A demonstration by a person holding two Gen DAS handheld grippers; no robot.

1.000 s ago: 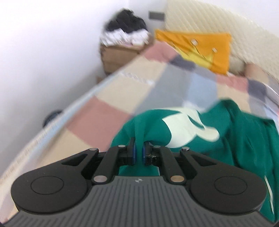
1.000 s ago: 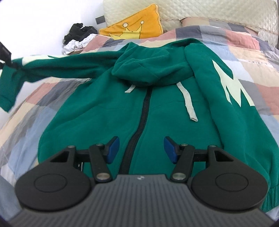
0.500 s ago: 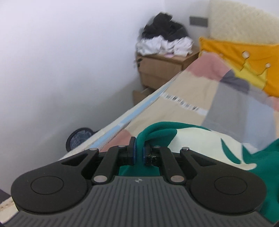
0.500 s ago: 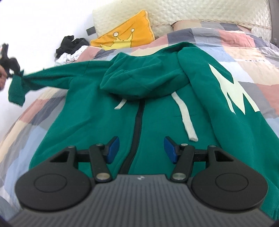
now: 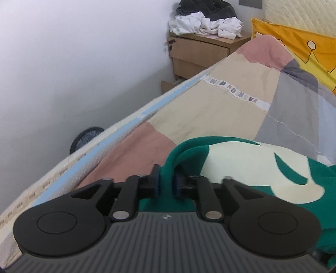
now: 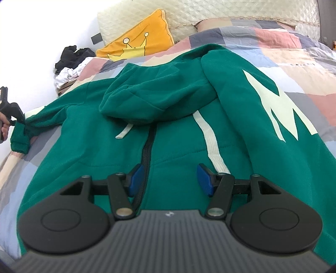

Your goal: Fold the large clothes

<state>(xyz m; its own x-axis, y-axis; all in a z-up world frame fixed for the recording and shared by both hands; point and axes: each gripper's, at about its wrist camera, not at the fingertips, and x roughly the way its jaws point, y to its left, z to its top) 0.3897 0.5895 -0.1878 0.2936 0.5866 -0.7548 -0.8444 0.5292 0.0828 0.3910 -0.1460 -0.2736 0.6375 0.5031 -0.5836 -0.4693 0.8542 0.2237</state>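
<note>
A green fleece hoodie (image 6: 180, 147) lies face up along the bed (image 6: 294, 69), its long axis running from the hem at the near edge to the hood (image 6: 155, 98) toward the headboard (image 6: 210, 12); the hood is flopped forward over the chest, soft and rumpled; a dark zipper (image 6: 147, 155) runs down the middle, with two flat pale drawstrings (image 6: 212, 145) on either side of it; a cream, jagged letter print (image 6: 279, 109) runs along the sleeve lying toward the bed's right edge. The other sleeve (image 5: 241, 159) stretches out sideways to the bed's left edge, its cuff drooping there. The left gripper (image 5: 167, 183) has that sleeve's bunched fabric between its fingers, which are opening; whether the pads press on the cloth cannot be told. The right gripper (image 6: 169, 180) hovers over the hoodie's lower front, its blue-padded fingers spread apart with nothing between them. The bed carries a patchwork cover (image 5: 220, 105) of pink, beige and grey squares; an orange cushion (image 6: 138, 40) with a crown drawing leans at the quilted headboard; a wooden nightstand (image 5: 199, 54) beyond the left edge holds crumpled white and black clothes (image 5: 205, 19).
</note>
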